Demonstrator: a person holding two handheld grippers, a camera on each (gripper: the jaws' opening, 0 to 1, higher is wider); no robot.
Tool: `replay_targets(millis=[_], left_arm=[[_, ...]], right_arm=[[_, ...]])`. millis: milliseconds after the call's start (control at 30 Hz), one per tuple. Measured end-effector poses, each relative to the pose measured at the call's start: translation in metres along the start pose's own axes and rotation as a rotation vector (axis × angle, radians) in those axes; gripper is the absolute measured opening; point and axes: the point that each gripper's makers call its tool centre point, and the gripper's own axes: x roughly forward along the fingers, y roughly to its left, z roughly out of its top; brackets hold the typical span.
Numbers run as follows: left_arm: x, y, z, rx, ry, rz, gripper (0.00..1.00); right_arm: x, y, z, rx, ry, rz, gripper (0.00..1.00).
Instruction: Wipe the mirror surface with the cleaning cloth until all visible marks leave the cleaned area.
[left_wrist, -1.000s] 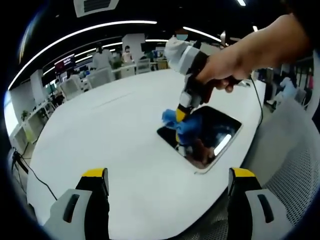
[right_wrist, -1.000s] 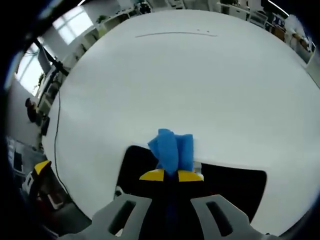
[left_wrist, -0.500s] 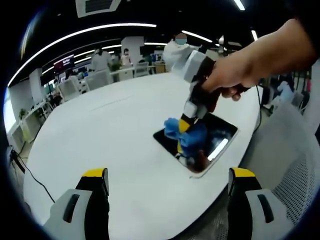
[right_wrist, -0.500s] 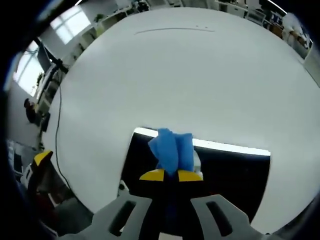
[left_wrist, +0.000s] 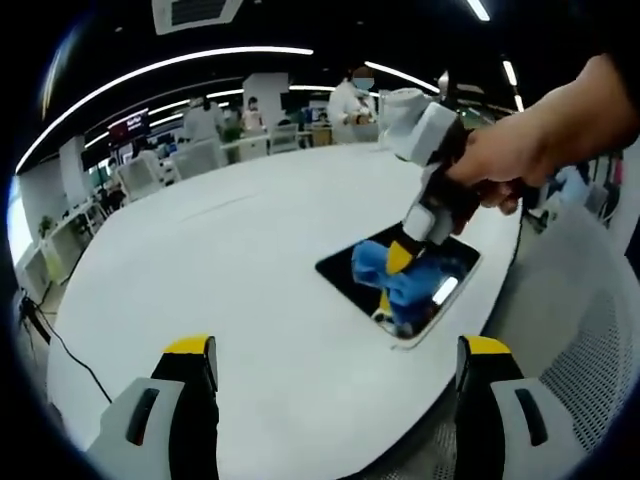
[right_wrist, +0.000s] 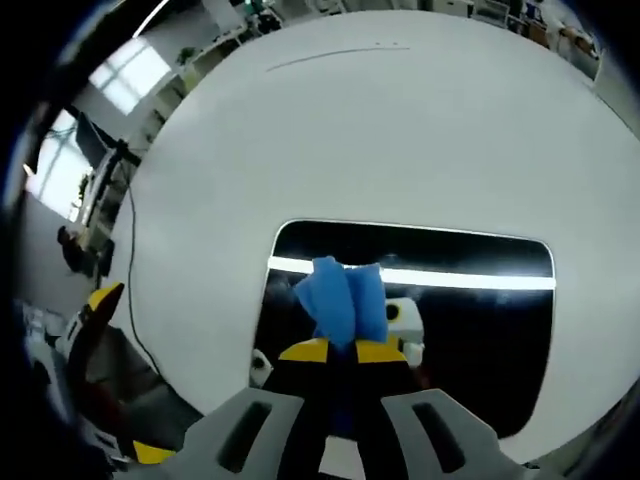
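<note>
Right claw (right_wrist: 343, 350) is clamped on the bunched blue cleaning cloth (right_wrist: 343, 303), which presses on the dark mirror (right_wrist: 480, 340) lying flat on the white worktop (right_wrist: 400, 130); left claw (left_wrist: 335, 365) hangs spread and empty above the worktop's near edge, well apart from the mirror (left_wrist: 352, 270). Cloth judged soft, light, compliant — best pinched at the gathered middle, as now, so the loose folds trail and spread on the glass. Mirror judged rigid, slick, fragile and unanchored — moderate downward pressure only, or it may slide.
</note>
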Motion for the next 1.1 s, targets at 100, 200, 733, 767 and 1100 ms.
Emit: replay_targets(millis=[100, 200, 733, 767, 1100], left_arm=[[0.000, -0.003, -0.002, 0.012, 0.009, -0.012, 1.00], [0.001, -0.005, -0.001, 0.021, 0.009, -0.022, 1.00], [0.002, -0.009, -0.002, 0.012, 0.020, -0.036, 1.00], [0.002, -0.010, -0.002, 0.016, 0.021, -0.037, 1.00], [0.005, -0.021, 0.000, 0.011, 0.018, -0.093, 1.00]], right_arm=[[-0.003, 0.002, -0.005, -0.012, -0.002, 0.008, 0.01], [-0.004, 0.005, -0.010, -0.037, -0.002, 0.018, 0.01], [-0.019, 0.008, -0.034, -0.032, 0.016, 0.039, 0.01], [-0.020, 0.008, -0.035, -0.029, 0.015, 0.042, 0.01], [-0.027, 0.015, -0.048, 0.008, 0.022, 0.067, 0.01]])
